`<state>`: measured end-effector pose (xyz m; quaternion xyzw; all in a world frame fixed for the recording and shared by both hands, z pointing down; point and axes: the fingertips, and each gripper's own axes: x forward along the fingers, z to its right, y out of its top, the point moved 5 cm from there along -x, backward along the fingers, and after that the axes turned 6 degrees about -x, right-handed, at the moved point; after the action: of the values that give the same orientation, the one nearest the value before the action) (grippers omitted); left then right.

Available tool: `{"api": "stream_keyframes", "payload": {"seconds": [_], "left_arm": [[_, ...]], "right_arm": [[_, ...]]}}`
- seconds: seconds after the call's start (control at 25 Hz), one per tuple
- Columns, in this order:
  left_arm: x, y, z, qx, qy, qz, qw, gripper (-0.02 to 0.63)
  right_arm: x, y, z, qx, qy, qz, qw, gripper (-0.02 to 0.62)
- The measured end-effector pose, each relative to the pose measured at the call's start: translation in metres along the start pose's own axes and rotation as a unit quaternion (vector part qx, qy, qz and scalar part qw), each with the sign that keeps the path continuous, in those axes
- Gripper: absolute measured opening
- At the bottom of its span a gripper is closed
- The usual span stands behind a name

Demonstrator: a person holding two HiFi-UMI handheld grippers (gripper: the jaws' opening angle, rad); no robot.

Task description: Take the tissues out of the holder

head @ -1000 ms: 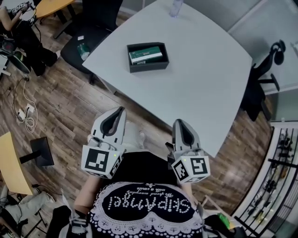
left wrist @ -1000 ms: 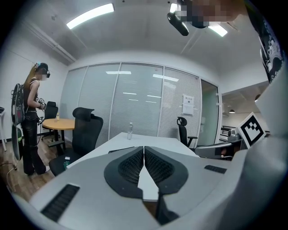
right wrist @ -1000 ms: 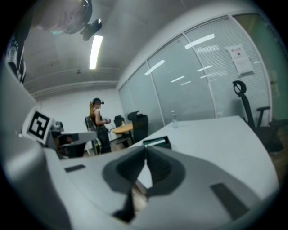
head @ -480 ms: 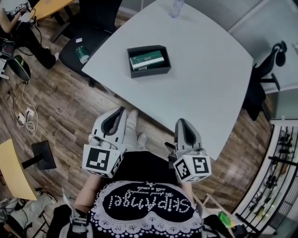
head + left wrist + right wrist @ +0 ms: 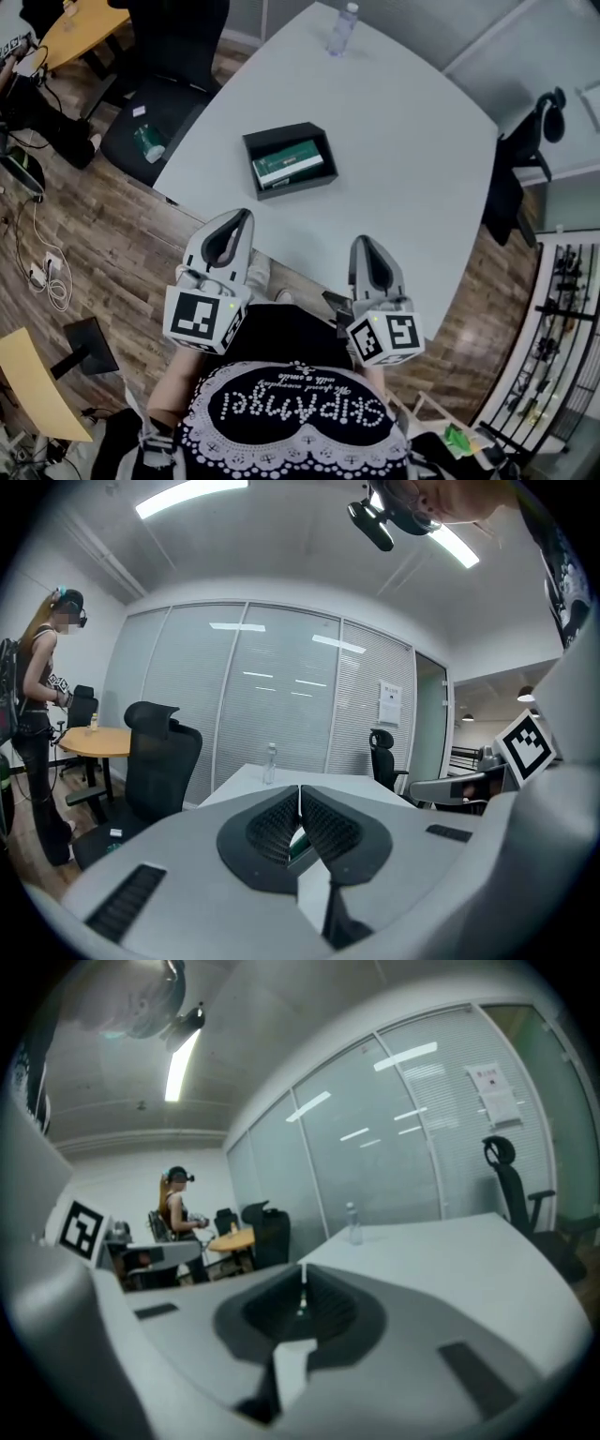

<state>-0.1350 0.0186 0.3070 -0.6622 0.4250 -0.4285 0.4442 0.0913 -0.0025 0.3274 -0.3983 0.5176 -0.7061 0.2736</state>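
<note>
left hand-held gripper [image 5: 242,221]: closed, empty
right hand-held gripper [image 5: 362,246]: closed, empty
holder [image 5: 298,187]: on desk [image 5: 403,159], 1 o'clock from left hand-held gripper
tissues [image 5: 288,162]: inside holder

A green-and-white tissues pack [image 5: 288,163] lies flat inside the open black rectangular holder [image 5: 300,188] on the white table [image 5: 403,169].

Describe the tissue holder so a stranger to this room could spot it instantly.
Start at the big white table in the head view. On its left part, near the edge, sits the holder, a shallow dark open box. It holds a green-and-white tissue pack; the only other thing on the table is a clear bottle at the far end.
</note>
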Motion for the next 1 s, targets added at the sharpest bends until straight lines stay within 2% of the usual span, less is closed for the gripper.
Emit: {"api": "stream_keyframes", "payload": {"seconds": [0.44,0.76,1.0], "left_arm": [[0.053,0.019,-0.055,0.009,-0.039,-0.017,0.999,0.028],[0.069,0.019,-0.079,-0.005,-0.035,-0.029,0.999,0.028],[0.064,0.01,-0.079,-0.014,-0.033,-0.044,0.9984,0.028]], "right_arm": [[0.054,0.011,-0.007,0.009,-0.038,-0.009,0.999,0.035],[0.074,0.011,-0.006,0.013,-0.051,-0.022,0.998,0.035],[0.071,0.012,-0.009,0.018,-0.054,-0.019,0.998,0.035]]}}
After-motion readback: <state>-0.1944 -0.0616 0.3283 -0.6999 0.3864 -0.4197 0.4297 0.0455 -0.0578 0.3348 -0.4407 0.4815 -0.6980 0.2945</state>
